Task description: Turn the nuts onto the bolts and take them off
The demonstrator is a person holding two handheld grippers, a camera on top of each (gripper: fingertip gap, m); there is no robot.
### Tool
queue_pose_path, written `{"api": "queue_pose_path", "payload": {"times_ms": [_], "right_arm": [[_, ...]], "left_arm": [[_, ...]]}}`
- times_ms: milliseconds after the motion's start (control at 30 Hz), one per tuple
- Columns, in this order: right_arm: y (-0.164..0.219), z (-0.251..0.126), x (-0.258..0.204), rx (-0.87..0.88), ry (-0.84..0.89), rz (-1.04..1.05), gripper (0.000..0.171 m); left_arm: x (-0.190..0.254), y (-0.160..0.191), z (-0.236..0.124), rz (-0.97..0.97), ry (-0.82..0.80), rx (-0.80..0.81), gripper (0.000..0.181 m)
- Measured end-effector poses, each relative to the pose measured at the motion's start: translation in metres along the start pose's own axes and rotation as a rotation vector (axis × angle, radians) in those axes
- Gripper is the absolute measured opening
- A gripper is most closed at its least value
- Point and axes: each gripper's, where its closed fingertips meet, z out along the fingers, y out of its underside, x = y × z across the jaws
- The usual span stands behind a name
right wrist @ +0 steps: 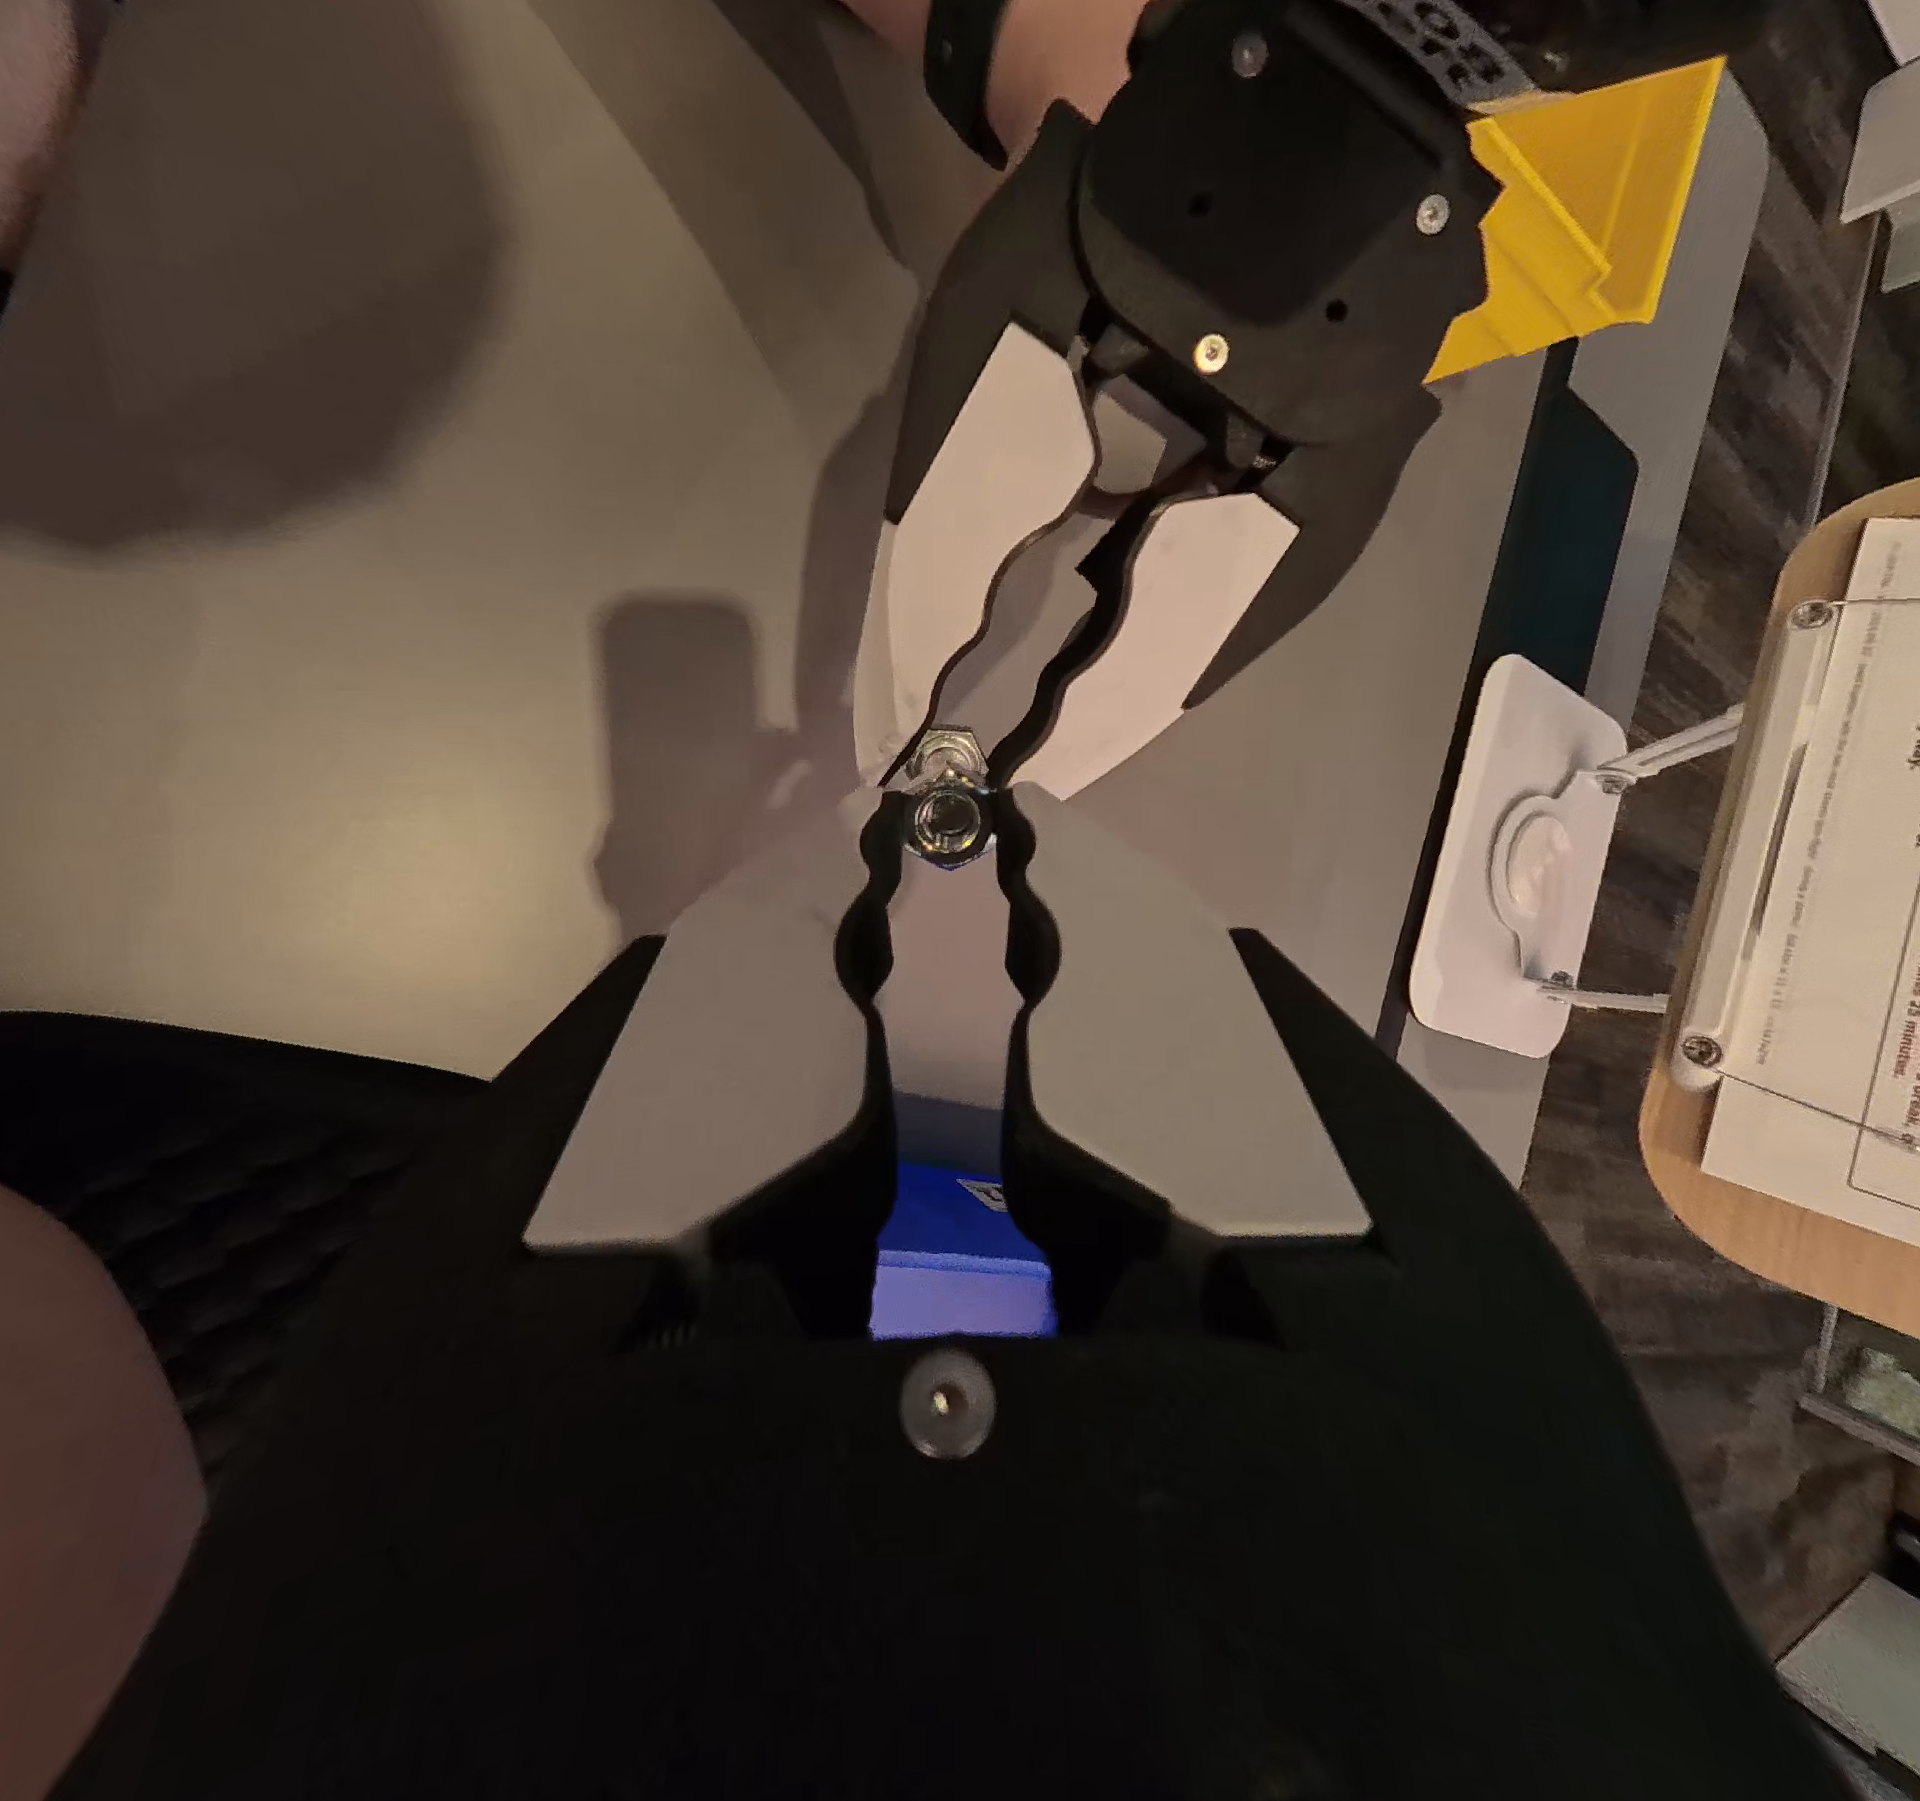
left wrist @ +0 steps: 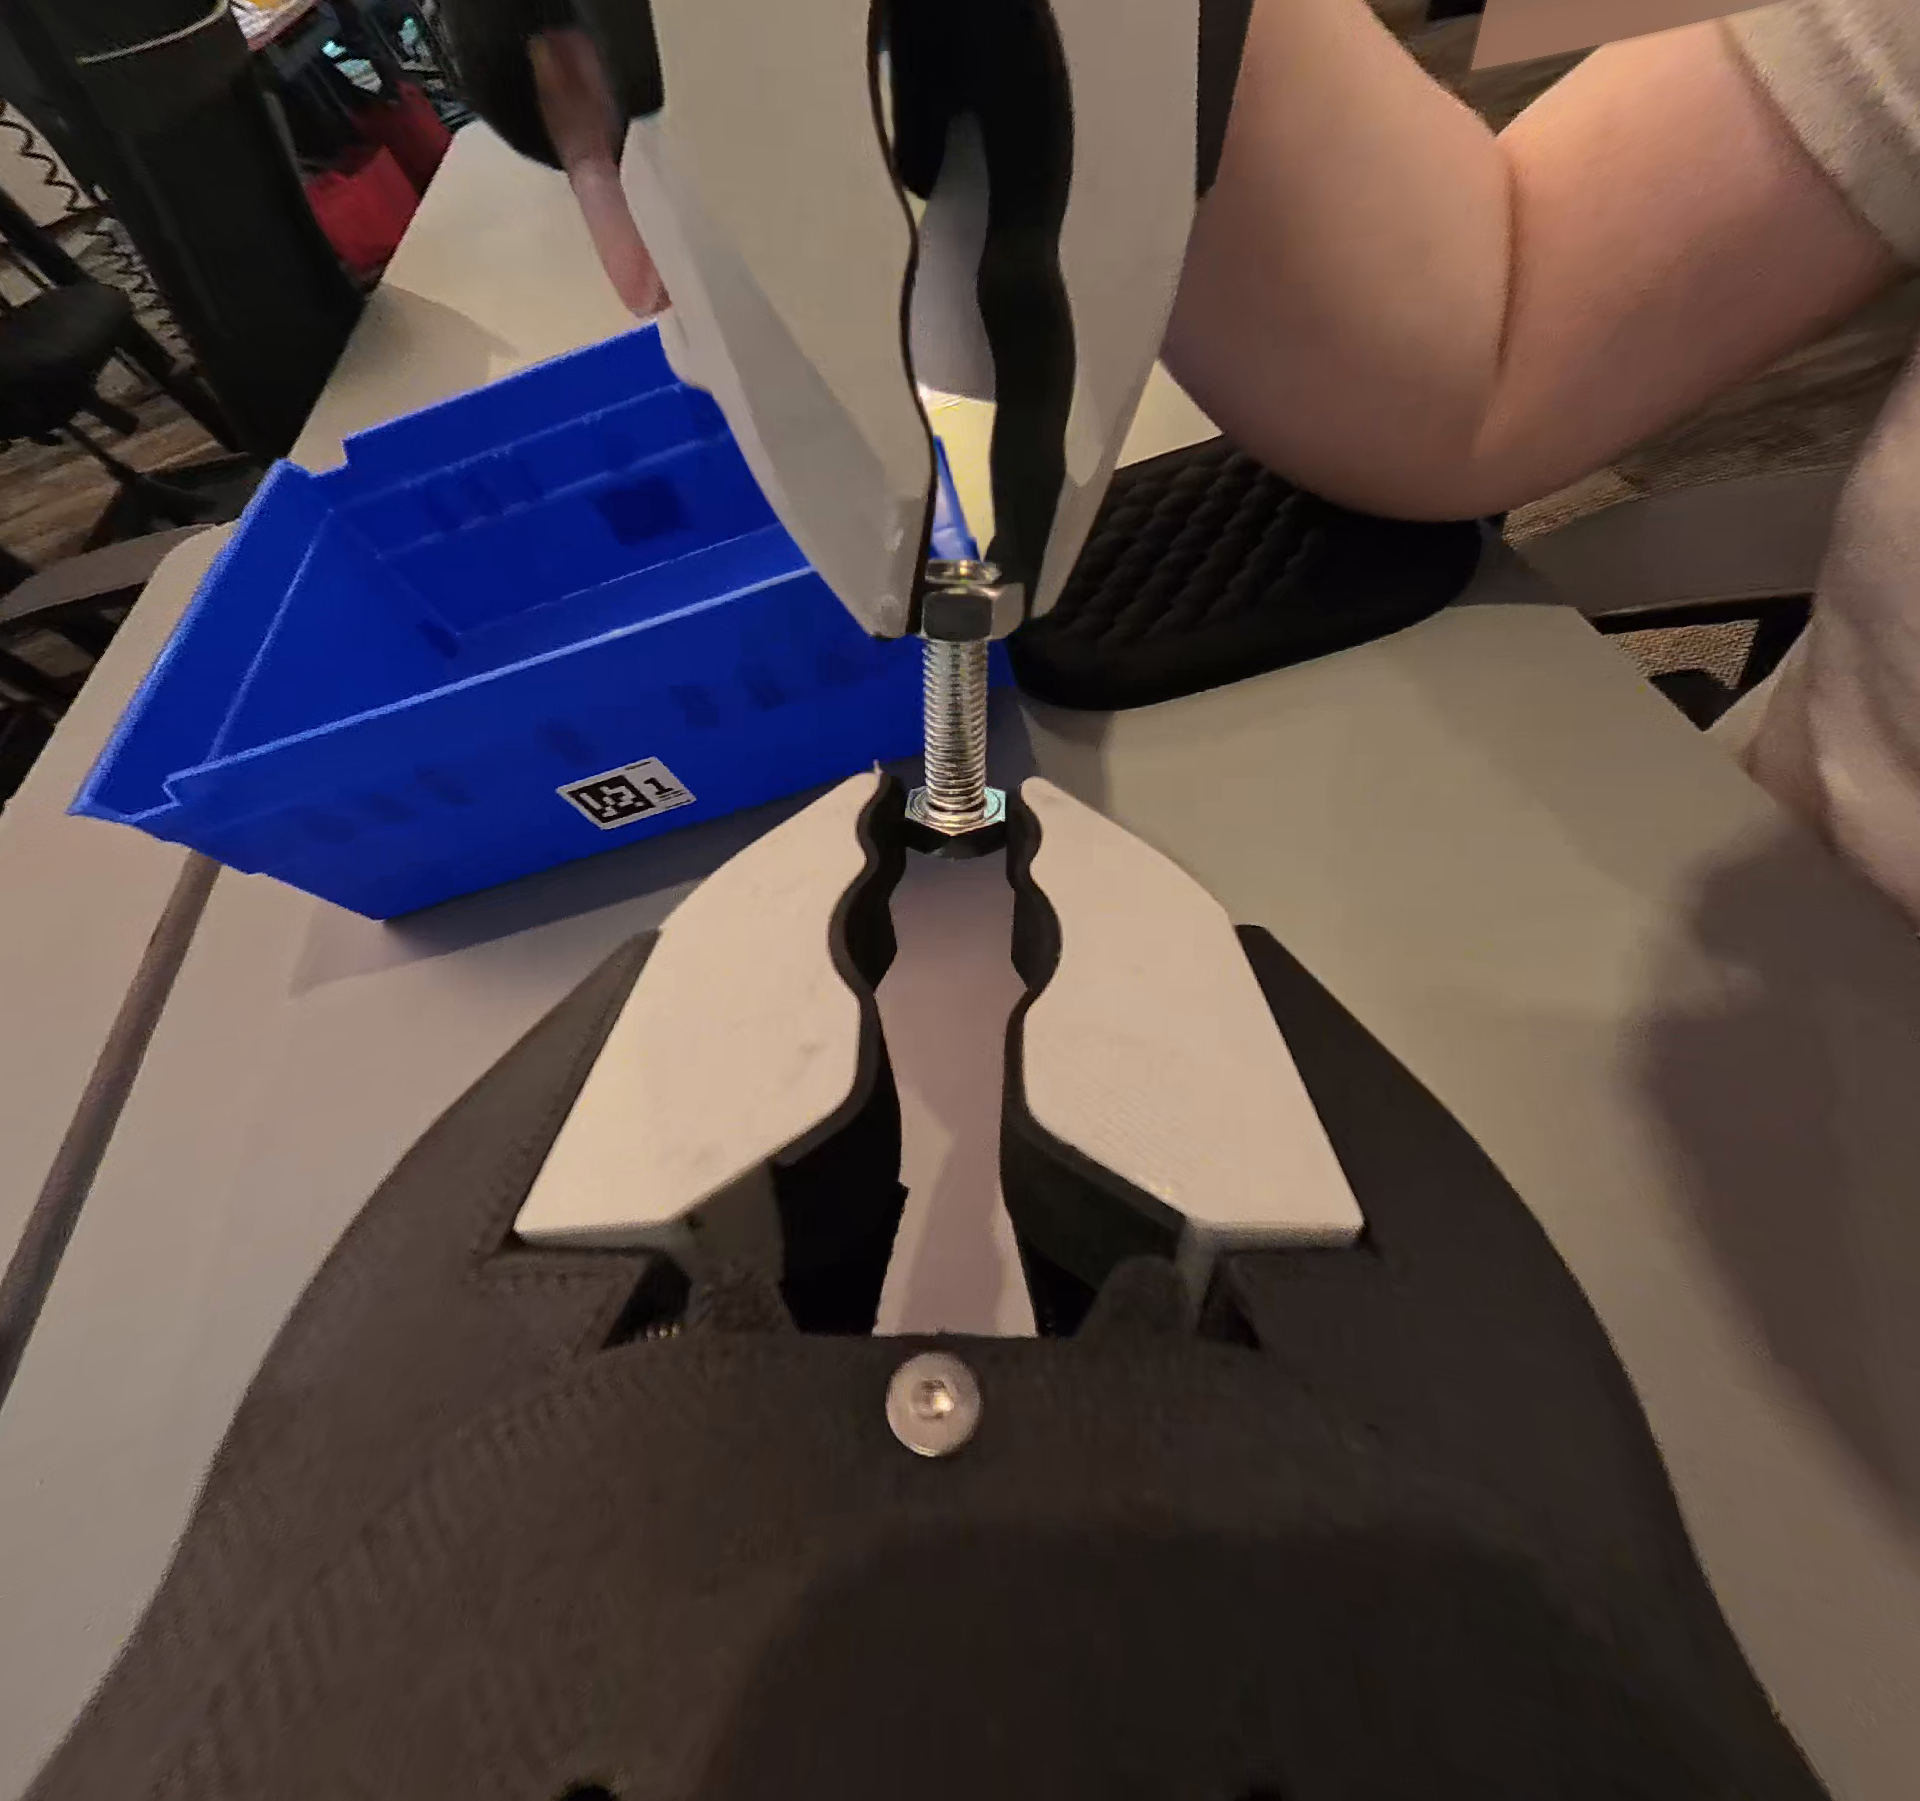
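Note:
A silver bolt [left wrist: 951, 723] hangs in the air between my two grippers, above the pale table [left wrist: 1351, 868]. My left gripper [left wrist: 951, 806] is shut on the thin hex head at the bolt's near end. My right gripper [left wrist: 961, 608] comes down from above and is shut on a thicker hex nut [left wrist: 971, 608] at the far end of the thread. In the right wrist view my right gripper [right wrist: 940, 821] holds the nut [right wrist: 943, 832] end-on. There the left gripper [right wrist: 940, 754] meets it from the upper right, tip to tip.
An empty blue bin [left wrist: 468, 671] with a small tag stands on the table just left of the bolt. A black mesh pad [left wrist: 1247, 567] and a person's arm [left wrist: 1507, 245] lie to the right. A yellow bin [right wrist: 1579, 193] sits behind the left gripper. A white device [right wrist: 1507, 868] hangs at the table edge. The grippers are tip to tip, or close to it.

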Motion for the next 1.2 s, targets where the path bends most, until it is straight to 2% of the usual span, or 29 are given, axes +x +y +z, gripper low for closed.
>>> {"api": "queue_pose_path", "payload": {"times_ms": [33,200,400,733,933,1067,1200], "right_arm": [[-0.001,-0.001,0.000,0.001,0.005,-0.001,0.019],[0.002,-0.004,0.008,-0.008,0.033,0.083,0.018],[0.012,-0.004,0.035,0.002,0.091,0.345,0.018],[0.014,0.004,0.073,0.175,0.059,0.780,0.018],[0.011,0.004,0.091,0.283,0.067,1.032,0.018],[0.010,0.005,0.093,0.317,0.037,1.100,0.018],[0.005,-0.001,0.097,0.366,0.052,1.084,0.018]], "left_arm": [[0.000,-0.002,-0.001,0.000,0.002,0.002,0.018],[-0.008,-0.004,-0.003,0.016,-0.070,-0.021,0.018],[-0.036,-0.004,-0.013,-0.009,-0.244,-0.055,0.018],[-0.070,0.005,-0.039,0.019,-0.504,-0.234,0.018],[-0.083,0.004,-0.050,-0.030,-0.599,-0.251,0.018],[-0.085,0.005,-0.055,0.016,-0.638,-0.301,0.018],[-0.086,-0.002,-0.057,-0.022,-0.634,-0.250,0.018]]}}
